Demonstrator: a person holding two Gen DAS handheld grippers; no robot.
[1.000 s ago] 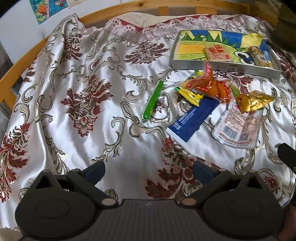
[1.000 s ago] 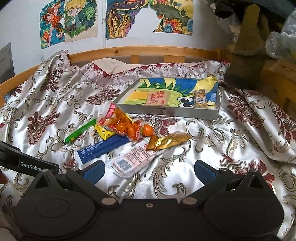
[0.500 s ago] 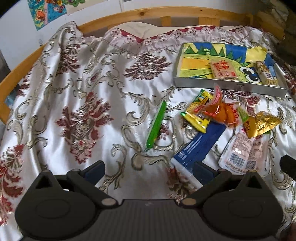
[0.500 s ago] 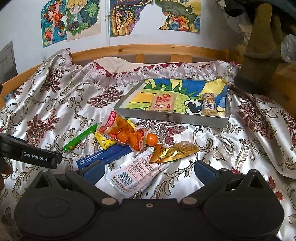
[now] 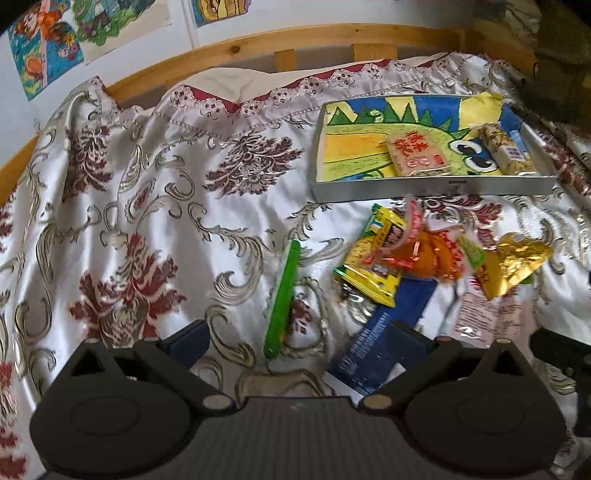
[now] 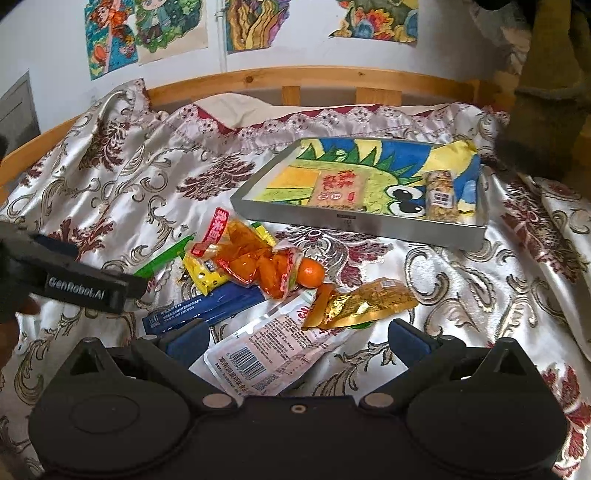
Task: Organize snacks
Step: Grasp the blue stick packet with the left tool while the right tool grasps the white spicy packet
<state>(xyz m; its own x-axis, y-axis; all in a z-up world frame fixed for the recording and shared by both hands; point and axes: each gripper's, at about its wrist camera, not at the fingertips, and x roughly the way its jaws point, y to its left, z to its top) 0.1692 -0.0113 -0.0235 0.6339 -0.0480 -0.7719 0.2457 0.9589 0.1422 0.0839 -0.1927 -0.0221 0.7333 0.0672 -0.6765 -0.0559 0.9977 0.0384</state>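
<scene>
Loose snacks lie in a heap on the satin bedspread: a green stick (image 5: 283, 299), a yellow packet (image 5: 373, 258), an orange-filled bag (image 6: 255, 258), a blue bar (image 6: 207, 306), a clear white pouch (image 6: 273, 347) and a gold packet (image 6: 362, 302). Behind them a grey tray (image 6: 354, 221) with a dinosaur picture holds a pink-labelled cake (image 6: 340, 188) and a nut bar (image 6: 441, 195). My left gripper (image 5: 295, 343) is open, low over the green stick and blue bar. My right gripper (image 6: 295, 341) is open too, its fingers either side of the white pouch's near end.
The wooden bed rail (image 6: 295, 77) curves along the back under wall posters (image 6: 147, 33). A dark bulky object (image 6: 546, 110) sits at the far right. The left gripper's body (image 6: 74, 273) shows at the left edge of the right wrist view. Bare bedspread (image 5: 129, 221) spreads to the left.
Both grippers have moved forward and down toward the snack heap. The green stick and blue bar now lie between the left fingers, the white pouch between the right. Jaws stay open.
</scene>
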